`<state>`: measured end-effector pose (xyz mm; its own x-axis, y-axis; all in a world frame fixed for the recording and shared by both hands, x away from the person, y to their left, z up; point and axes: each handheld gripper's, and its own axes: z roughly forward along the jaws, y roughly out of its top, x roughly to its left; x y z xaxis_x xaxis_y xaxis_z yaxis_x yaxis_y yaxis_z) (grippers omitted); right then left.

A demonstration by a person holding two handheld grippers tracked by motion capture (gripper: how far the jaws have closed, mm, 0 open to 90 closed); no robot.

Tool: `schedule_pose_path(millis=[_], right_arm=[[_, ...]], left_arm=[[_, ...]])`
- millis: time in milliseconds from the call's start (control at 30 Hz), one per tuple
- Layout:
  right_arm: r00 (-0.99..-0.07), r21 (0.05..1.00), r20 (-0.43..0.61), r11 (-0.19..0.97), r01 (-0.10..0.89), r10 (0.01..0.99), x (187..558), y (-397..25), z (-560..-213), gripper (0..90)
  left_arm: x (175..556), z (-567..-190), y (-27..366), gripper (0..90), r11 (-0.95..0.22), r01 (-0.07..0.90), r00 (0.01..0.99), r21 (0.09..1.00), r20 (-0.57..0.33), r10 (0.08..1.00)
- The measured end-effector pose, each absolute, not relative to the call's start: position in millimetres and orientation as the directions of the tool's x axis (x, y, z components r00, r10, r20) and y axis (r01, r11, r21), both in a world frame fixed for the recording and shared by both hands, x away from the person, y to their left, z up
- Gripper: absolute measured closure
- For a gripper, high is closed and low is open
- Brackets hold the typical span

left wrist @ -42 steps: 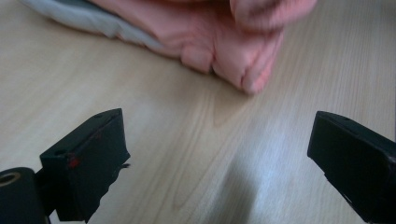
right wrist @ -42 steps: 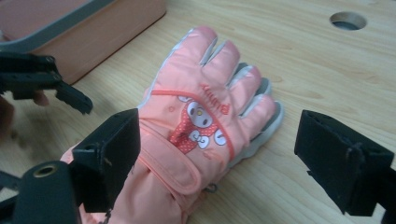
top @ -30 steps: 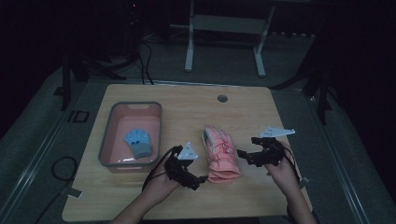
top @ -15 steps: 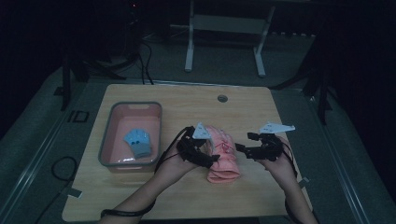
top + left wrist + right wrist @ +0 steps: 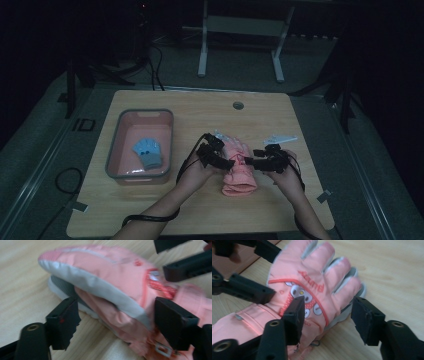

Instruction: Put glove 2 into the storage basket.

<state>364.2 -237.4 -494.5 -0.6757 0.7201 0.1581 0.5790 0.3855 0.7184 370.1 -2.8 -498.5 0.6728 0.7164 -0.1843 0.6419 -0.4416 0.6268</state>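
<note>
Lengthwise, pink glove (image 5: 239,167) lies on table (image 5: 310,120), fingers pointing away from the person.

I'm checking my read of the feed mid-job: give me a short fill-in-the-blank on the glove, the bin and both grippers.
1. The pink glove lies on the ____ table.
2. The bin holds a ____ glove.
3. Both the left gripper and the right gripper have their jaws ____ around the pink glove.

Missing words: wooden; blue; open
</note>
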Motion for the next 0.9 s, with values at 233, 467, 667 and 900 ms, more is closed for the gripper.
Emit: schedule_pose_path(millis=[233, 467, 667, 900], right_arm=[[-0.584, 0.582, 0.313, 0.335, 0.741, 0.749, 378.5, -235.3, -526.7, 39.6], [-0.581, 0.538, 0.425, 0.323, 0.779, 0.694, 385.5, -234.1, -533.7, 65.1], [-0.602, 0.581, 0.377, 0.326, 0.746, 0.704, 377.1, -228.8, -525.3, 77.1], [-0.609, 0.630, 0.366, 0.295, 0.719, 0.703, 368.5, -228.9, -504.6, 78.1]], left_arm=[[379.4, -534.5, 2.1, 20.3, -0.380, 0.743, 0.620, 0.550, -0.354, 0.700], [386.6, -540.2, 7.0, 49.6, -0.364, 0.773, 0.619, 0.520, -0.493, 0.611], [386.4, -530.1, 8.3, 63.8, -0.389, 0.762, 0.636, 0.518, -0.488, 0.597], [384.2, -506.9, 12.0, 66.1, -0.402, 0.734, 0.666, 0.548, -0.463, 0.585]])
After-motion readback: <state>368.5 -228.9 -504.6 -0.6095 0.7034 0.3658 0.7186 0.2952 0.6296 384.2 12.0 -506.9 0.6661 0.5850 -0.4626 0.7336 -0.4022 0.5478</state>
